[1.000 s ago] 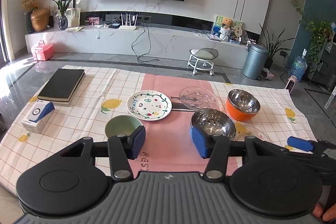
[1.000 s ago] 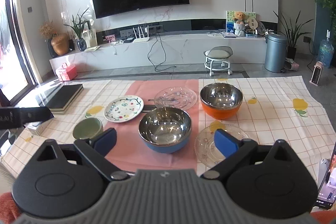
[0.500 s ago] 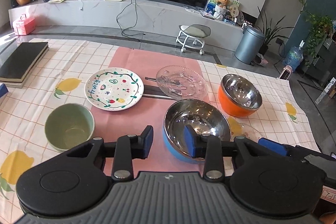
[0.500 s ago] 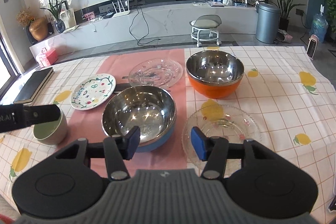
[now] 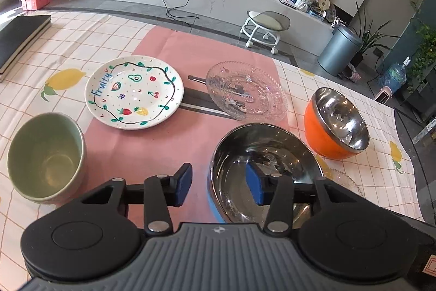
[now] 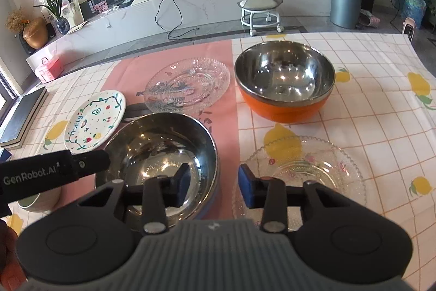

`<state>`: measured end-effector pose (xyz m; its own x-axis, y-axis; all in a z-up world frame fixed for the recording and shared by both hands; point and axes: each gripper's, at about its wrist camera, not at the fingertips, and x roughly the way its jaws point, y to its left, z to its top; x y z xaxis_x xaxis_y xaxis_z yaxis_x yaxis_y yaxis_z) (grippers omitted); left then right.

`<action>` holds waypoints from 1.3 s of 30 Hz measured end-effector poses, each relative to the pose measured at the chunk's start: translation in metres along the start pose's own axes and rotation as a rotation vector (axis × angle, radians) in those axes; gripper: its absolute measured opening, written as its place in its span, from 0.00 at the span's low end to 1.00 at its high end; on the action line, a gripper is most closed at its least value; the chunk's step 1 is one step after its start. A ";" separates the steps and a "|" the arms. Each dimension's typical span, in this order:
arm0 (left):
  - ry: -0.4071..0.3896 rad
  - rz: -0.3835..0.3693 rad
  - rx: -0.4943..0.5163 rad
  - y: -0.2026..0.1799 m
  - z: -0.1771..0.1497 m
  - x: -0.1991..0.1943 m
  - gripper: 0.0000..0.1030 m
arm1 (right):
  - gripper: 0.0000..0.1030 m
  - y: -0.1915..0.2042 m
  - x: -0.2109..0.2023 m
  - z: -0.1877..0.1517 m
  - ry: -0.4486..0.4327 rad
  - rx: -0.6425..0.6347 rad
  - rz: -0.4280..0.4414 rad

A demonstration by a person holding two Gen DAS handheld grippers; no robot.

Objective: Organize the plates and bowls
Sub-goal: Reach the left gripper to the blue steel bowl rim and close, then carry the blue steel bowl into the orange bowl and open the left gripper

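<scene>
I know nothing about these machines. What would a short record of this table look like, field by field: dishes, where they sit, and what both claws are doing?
Steel bowls: blue bowl near, orange bowl behind it to the right
Other bowl: green bowl, far left
Plates: fruit plate; glass plate on the pink runner; second glass plate near right
Left claw: open, straddling the blue bowl's left rim
Right claw: open, straddling its right rim
Stacked: nothing yet
</scene>
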<state>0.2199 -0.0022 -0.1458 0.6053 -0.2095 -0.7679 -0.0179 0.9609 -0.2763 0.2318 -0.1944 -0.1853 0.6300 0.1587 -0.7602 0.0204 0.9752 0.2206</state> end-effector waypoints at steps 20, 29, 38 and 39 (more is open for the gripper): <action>0.048 0.047 0.036 -0.001 0.002 -0.006 0.06 | 0.09 0.002 -0.001 0.000 0.015 0.039 0.011; 0.024 0.083 0.080 0.017 -0.011 -0.077 0.06 | 0.09 0.029 -0.054 -0.021 0.008 0.036 0.080; 0.055 0.142 0.074 0.053 -0.042 -0.124 0.06 | 0.10 0.074 -0.097 -0.069 0.054 -0.008 0.144; 0.062 0.146 0.068 0.058 -0.045 -0.127 0.06 | 0.10 0.078 -0.099 -0.075 0.065 -0.013 0.149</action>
<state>0.1060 0.0719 -0.0908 0.5499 -0.0755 -0.8318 -0.0467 0.9916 -0.1208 0.1132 -0.1223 -0.1386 0.5738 0.3111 -0.7576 -0.0798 0.9419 0.3263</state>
